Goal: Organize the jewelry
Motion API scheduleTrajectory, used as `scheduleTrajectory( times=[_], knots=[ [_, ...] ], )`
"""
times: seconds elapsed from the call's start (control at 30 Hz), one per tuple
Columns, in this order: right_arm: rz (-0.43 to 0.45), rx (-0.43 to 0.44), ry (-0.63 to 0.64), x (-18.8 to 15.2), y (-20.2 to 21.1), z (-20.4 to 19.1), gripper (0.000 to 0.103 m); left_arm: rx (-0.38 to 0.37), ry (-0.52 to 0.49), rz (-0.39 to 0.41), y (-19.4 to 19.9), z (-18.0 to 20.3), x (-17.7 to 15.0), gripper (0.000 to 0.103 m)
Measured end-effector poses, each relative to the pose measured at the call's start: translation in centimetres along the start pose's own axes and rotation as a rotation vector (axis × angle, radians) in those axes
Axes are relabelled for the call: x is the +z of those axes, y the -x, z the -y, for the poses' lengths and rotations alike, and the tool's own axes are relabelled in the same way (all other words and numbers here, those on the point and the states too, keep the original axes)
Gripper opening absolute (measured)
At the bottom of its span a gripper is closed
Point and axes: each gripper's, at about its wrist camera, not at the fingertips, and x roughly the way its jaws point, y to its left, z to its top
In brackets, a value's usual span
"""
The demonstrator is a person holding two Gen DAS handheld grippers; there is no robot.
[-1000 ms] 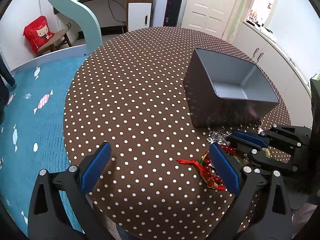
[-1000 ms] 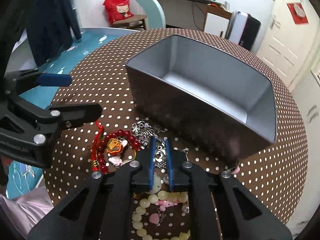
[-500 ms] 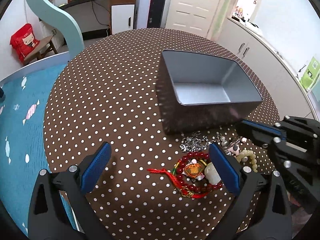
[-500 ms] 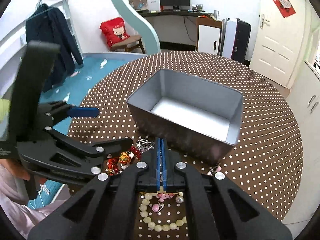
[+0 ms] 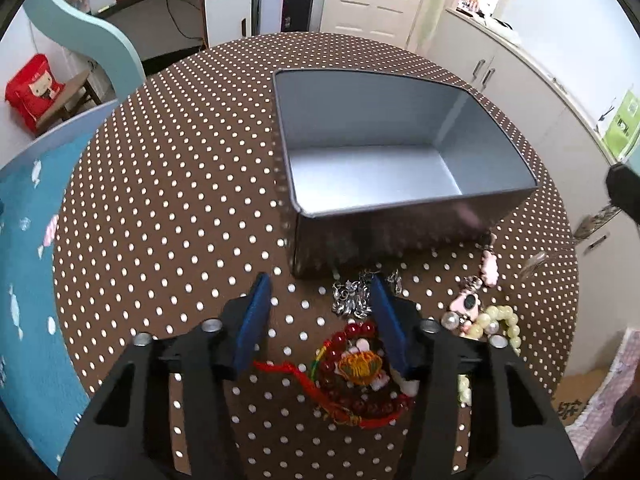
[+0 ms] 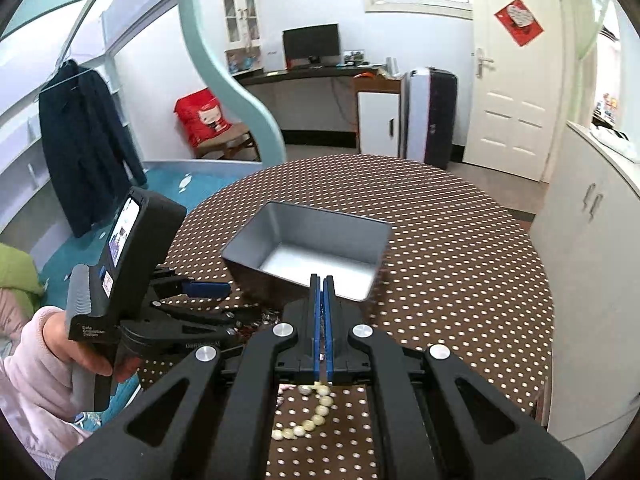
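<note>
The left gripper [image 5: 320, 316] was held partly open and empty, a red bead bracelet [image 5: 356, 372] lying between its jaws on the worktop [image 5: 160, 200], the tin [image 5: 384, 152] just beyond. The bracelet was judged light, limp and slippery, best pinched across its beads. The right gripper [image 6: 322, 320] was closed; whether anything was pinched could not be told.

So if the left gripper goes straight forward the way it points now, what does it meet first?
Probably the silver chain pile lying just ahead of the left gripper, whose jaws are open; behind it stands the near wall of the gray box. Depth is hard to judge.
</note>
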Motion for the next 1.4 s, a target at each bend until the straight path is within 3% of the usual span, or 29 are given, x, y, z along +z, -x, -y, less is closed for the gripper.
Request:
scheduleTrajectory(
  times=[0.13,0.33,0.87,1.2,1.4],
  knots=[
    [0.002,-0.015,-0.026,-0.1,-0.1,0.7,0.0,-0.017,-0.022,-0.011,-0.3,0.4,0.4,0.015],
    [-0.009,-0.003,-0.057,-0.4,-0.1,1.0,0.0,-0.033,-0.006,-0.004,0.4,-0.1,0.3,0.005],
    [0.011,0.01,-0.038,0.0,0.6,0.2,0.0,-0.066,0.06,0.089,4.7,-1.7,-0.4,0.005],
    [0.086,-0.004,0.0,2.6,2.2,-0.2,0.0,-0.153,0.029,0.223,10.2,-1.1,1.4,0.005],
    [0.128,0.003,0.042,5.0,2.2,-0.9,0.001,-0.16,0.0,0.314,13.4,0.0,3.9,0.005]
  ],
)
